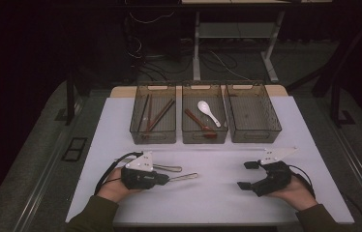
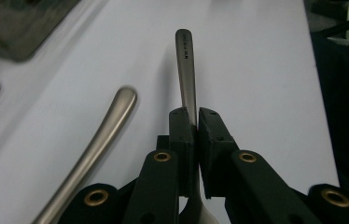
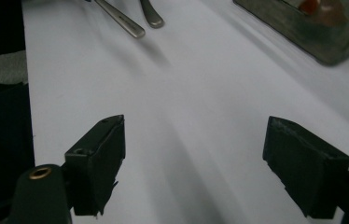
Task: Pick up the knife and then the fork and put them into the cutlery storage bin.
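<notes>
The metal utensil (image 2: 186, 70) is thin, stiff and smooth, so it will likely slip or swivel if pinched loosely; a firm hold across the flat of the handle suits it. It sits at the near left of the white surface (image 1: 227, 193), clamped in the left hand-held gripper (image 2: 196, 122), whose jaws are closed tight on its handle, the handle end pointing away. A second metal utensil (image 2: 93, 149) lies just beside it. The right hand-held gripper (image 3: 193, 158) hovers released, jaws wide, grasping nothing.
</notes>
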